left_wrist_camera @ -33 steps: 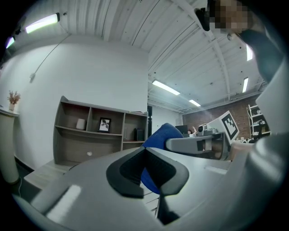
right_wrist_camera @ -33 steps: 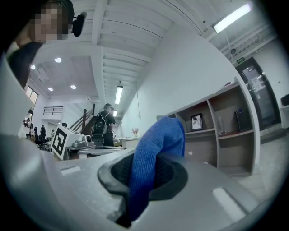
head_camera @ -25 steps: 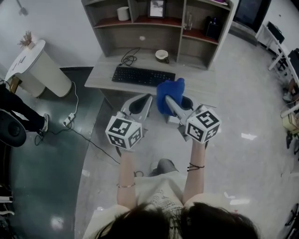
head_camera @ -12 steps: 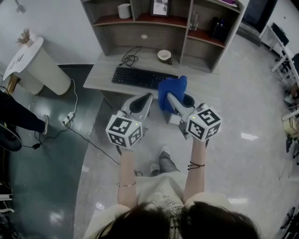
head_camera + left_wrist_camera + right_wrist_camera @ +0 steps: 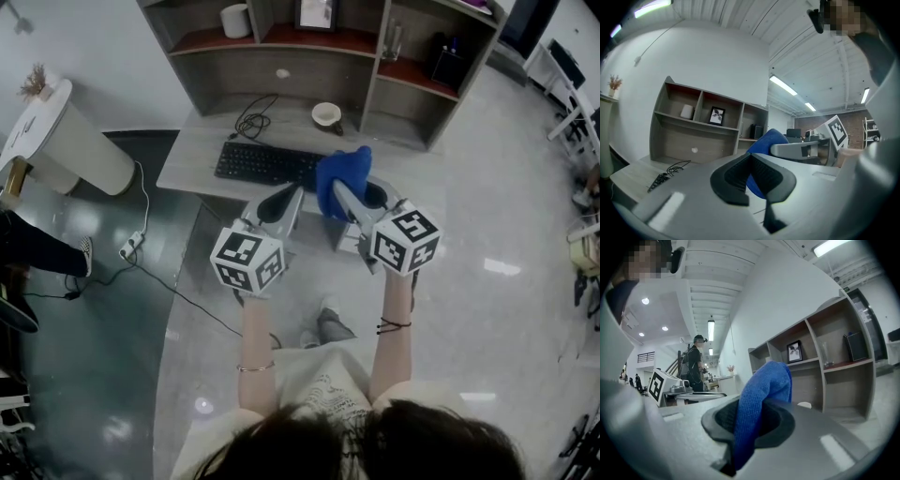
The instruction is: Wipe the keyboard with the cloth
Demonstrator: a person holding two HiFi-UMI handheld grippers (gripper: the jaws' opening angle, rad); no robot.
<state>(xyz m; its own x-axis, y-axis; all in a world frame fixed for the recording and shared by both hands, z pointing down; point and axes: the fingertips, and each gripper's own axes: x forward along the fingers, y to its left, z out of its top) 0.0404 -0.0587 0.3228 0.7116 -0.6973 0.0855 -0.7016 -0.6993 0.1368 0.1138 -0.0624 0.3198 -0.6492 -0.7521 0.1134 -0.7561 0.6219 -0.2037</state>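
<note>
Right tongs: your right gripper (image 5: 343,194) is clamped on the blue microfibre cloth (image 5: 343,172). The cloth is pinched between the pads and bunches up past the jaw tips.
Left tongs: your left gripper (image 5: 287,198) has its jaw tips together with nothing between them. The blue seen through its jaws is the cloth in your other hand.
Location of task item: the black rectangular plastic keyboard (image 5: 260,164) lies on the grey wooden desk (image 5: 187,161), in front of the grey shelf unit (image 5: 379,80). A small white ceramic cup (image 5: 326,113) stands behind it, apart from it.
Governing relation: the keyboard's long axis runs left to right across the desk. It lies ahead of both tongs and mostly to the left of the cloth. In the head view the cloth overlaps the keyboard's right end.
Contact: not established. No view shows the cloth touching the keys, and it appears to be held above desk level.
Nearer hand: your right one, which carries the cloth. Judged requirement: lower it onto the right end, then sweep leftward along the long axis.
Change from one second ago: the cloth then sat short of the keyboard, and it now reaches the right end. The desk has drawn closer to you. Both grips are unchanged.
Risk: the cable behind the keyboard could snag.
</note>
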